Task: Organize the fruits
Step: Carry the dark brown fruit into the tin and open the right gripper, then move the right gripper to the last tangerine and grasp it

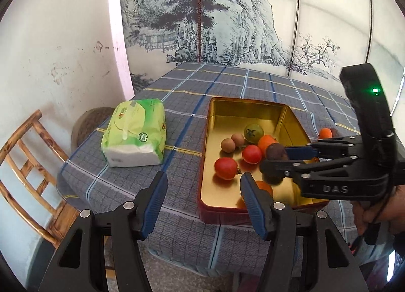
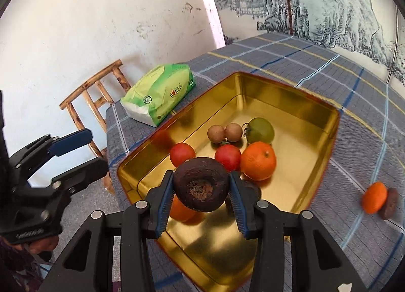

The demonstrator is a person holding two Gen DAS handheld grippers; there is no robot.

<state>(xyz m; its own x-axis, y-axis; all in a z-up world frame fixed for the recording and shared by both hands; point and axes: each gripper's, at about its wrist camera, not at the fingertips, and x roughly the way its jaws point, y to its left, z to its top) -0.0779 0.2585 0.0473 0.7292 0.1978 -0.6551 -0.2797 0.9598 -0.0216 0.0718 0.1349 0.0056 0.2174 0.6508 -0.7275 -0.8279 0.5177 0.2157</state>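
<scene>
A gold-lined tin (image 2: pixel 334 119) (image 1: pixel 205 140) lies on the checked tablecloth. It holds a green tomato (image 2: pixel 260 130), two small brown fruits (image 2: pixel 224 133), two red tomatoes (image 2: pixel 182 154), an orange (image 2: pixel 258 160) and more fruit partly hidden behind my fingers. My right gripper (image 2: pixel 201 178) (image 1: pixel 275 159) is shut on a dark brown round fruit (image 2: pixel 201 187) (image 1: pixel 275 150), which hangs over the near part of the tin. My left gripper (image 1: pixel 203 185) (image 2: pixel 92 151) stands open with nothing between its fingers, at the tin's near left rim.
A small orange (image 2: pixel 374 197) (image 1: pixel 325 133) and a dark brown fruit (image 2: pixel 388 203) lie on the cloth to the right of the tin. A green tissue pack (image 1: pixel 134 132) (image 2: pixel 159 92) sits to its left. A wooden chair (image 1: pixel 25 165) (image 2: pixel 93 94) stands by the wall.
</scene>
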